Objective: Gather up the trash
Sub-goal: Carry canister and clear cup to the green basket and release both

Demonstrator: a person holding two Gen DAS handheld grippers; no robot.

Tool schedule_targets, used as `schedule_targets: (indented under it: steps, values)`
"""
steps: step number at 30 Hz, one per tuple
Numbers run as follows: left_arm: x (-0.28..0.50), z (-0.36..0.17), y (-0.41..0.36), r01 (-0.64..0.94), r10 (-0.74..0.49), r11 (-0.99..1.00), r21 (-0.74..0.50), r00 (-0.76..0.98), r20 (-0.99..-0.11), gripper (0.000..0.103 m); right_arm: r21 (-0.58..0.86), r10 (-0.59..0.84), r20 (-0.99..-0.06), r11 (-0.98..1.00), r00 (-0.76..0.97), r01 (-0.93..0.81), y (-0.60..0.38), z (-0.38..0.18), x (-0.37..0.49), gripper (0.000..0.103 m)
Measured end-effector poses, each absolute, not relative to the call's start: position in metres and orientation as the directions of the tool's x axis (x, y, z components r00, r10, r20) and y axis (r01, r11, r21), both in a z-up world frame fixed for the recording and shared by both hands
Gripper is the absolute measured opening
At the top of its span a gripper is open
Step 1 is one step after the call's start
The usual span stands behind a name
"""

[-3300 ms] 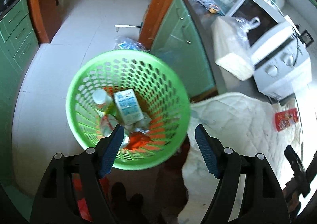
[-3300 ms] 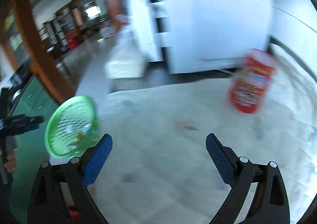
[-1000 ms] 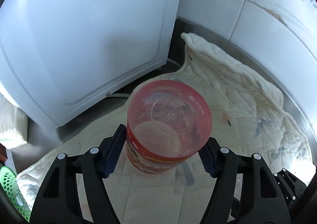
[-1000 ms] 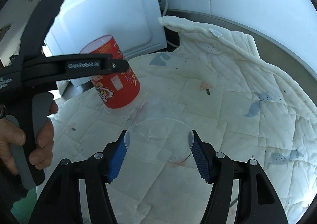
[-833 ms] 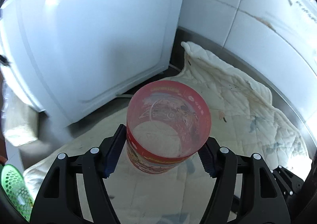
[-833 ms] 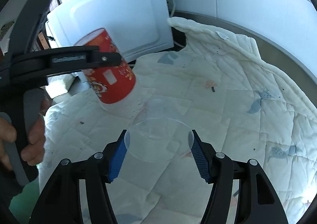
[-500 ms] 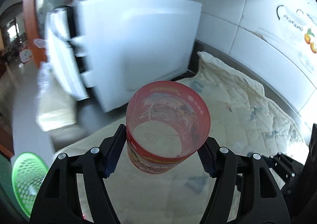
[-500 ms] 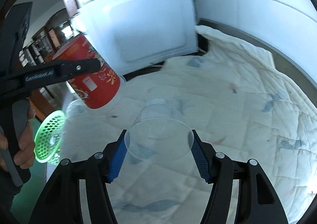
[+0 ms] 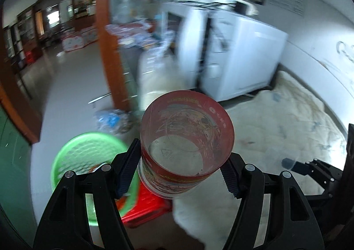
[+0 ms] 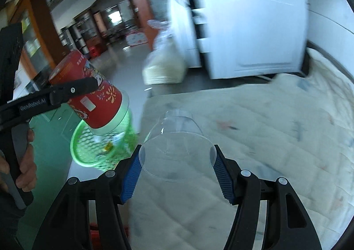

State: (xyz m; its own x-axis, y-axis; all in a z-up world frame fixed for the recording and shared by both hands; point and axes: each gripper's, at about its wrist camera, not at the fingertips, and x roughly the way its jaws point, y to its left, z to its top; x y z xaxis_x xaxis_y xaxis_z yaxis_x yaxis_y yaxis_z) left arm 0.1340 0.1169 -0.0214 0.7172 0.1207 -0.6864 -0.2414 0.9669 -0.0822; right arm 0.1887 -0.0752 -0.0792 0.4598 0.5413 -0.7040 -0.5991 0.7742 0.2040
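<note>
Quilted cloth (image 10: 254,139) covered the counter, with a white appliance (image 10: 254,35) behind it. My left gripper (image 9: 180,172) clamped a red cup (image 9: 188,150), held tilted above the green basket (image 9: 88,150) on the floor. My right gripper (image 10: 177,171) pinched a clear cup (image 10: 177,139) by its rim over the cloth.

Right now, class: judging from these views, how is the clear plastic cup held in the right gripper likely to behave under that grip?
The clear plastic cup looks thin-walled, so it probably flexes or crumples if the right gripper squeezes harder. It appears empty, so likely very light. Its smooth sides might slip, though the ribbed blue pads should help.
</note>
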Motion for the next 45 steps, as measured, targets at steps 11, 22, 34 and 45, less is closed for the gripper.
schedule_targets:
  steps: [11, 22, 34, 45]
  values:
    - [0.093, -0.057, 0.23, -0.445, 0.276, 0.895, -0.027, 0.6, -0.751, 0.066, 0.208, 0.595, -0.725, 0.669, 0.347, -0.713, 0.05, -0.09, 0.171, 0.06]
    - [0.079, -0.103, 0.299, -0.55, 0.318, 0.835, -0.004, 0.489, -0.812, 0.066, 0.21, 0.582, -0.774, 0.608, 0.25, -0.765, 0.159, -0.13, 0.178, 0.06]
    - [0.083, -0.124, 0.316, -0.558, 0.3, 0.83, -0.009, 0.46, -0.836, 0.067, 0.258, 0.574, -0.796, 0.611, 0.194, -0.749, 0.194, -0.161, 0.182, 0.074]
    - [0.079, -0.131, 0.316, -0.567, 0.287, 0.824, -0.016, 0.441, -0.85, 0.068, 0.25, 0.578, -0.789, 0.61, 0.206, -0.752, 0.175, -0.152, 0.176, 0.077]
